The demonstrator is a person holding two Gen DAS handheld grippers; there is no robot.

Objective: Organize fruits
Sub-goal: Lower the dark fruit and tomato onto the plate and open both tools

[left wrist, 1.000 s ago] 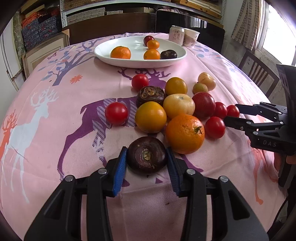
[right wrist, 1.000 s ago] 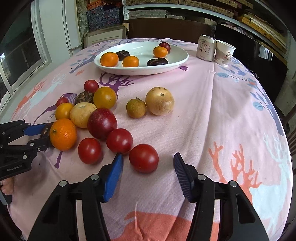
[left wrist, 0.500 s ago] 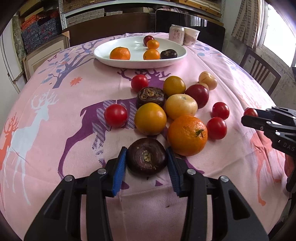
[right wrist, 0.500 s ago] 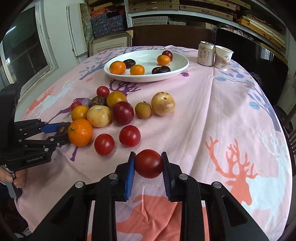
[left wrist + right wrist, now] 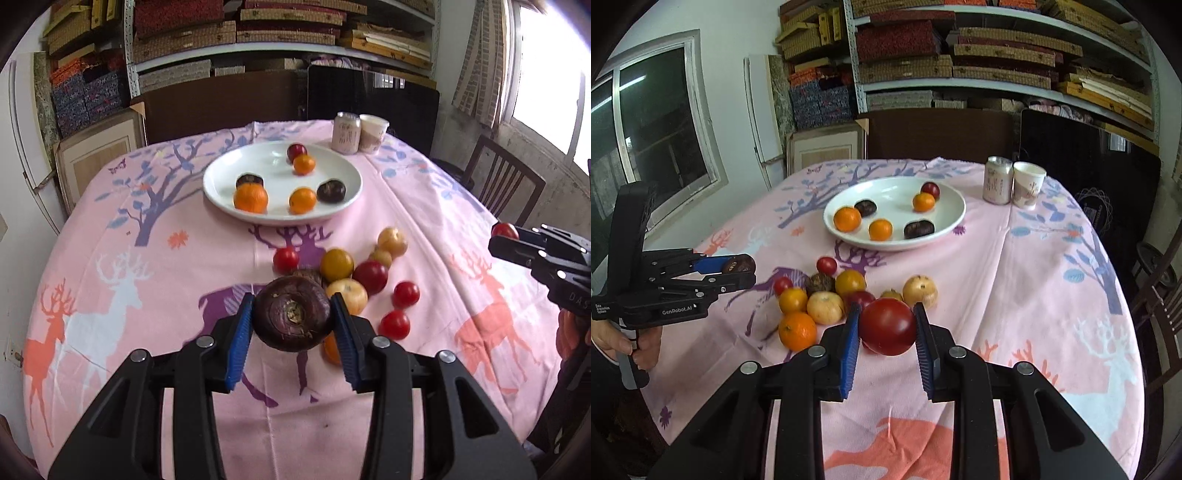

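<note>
Left gripper pinching a dark purple fruit, right gripper pinching a red tomato, both above the tablecloth.

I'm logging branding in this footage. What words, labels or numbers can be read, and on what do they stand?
"GenRobot.AI": white print on the black left gripper body.
"Data Acquisition System": tiny white print at that body's rear, barely legible.
"DAS": embossed on the black right gripper body.
Pink drink can: print too blurred to read.
White paper cup: red characters, too blurred to read.
</note>
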